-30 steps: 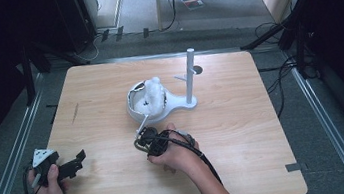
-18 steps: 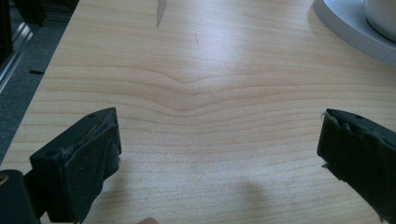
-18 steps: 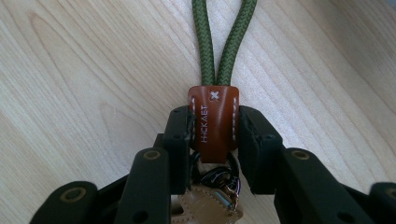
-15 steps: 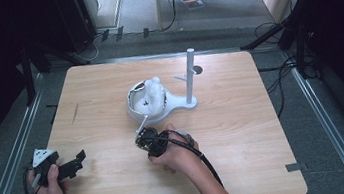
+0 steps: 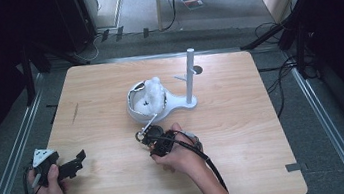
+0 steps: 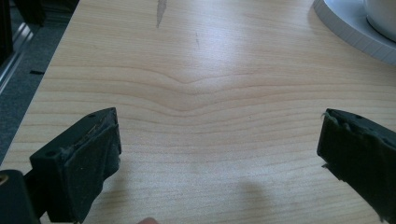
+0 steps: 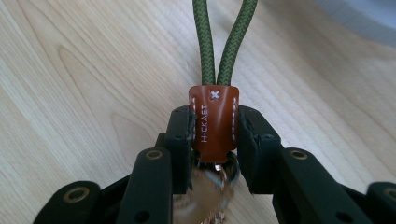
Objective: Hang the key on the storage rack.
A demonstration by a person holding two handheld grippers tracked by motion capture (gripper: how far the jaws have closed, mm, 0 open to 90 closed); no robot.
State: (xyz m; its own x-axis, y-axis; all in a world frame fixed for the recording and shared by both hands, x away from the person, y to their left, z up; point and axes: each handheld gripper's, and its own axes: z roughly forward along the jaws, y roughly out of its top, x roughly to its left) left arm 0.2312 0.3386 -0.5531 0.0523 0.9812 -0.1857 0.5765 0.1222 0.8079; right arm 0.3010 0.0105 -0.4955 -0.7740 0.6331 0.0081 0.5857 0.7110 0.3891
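My right gripper (image 7: 214,127) is shut on a key fob's brown leather tab (image 7: 214,106) with white stitching. The fob's green cord loop (image 7: 227,42) runs forward from the tab, and a metal ring and key hang beneath it between the jaws. In the high view the right gripper (image 5: 149,136) sits at the table's middle front, with the cord (image 5: 146,126) pointing at a white stand (image 5: 182,102). My left gripper (image 5: 78,160) rests near the front left corner. It is open and holds nothing, with its jaws wide apart over bare wood (image 6: 219,135).
The white stand has an upright post (image 5: 190,73) and a round dish (image 5: 137,112) holding a lumpy white object (image 5: 151,92). The dish's rim (image 6: 348,32) reaches into the left gripper view at top right. A dark scratch (image 5: 75,113) marks the wooden table (image 5: 245,132). Metal rails flank the table.
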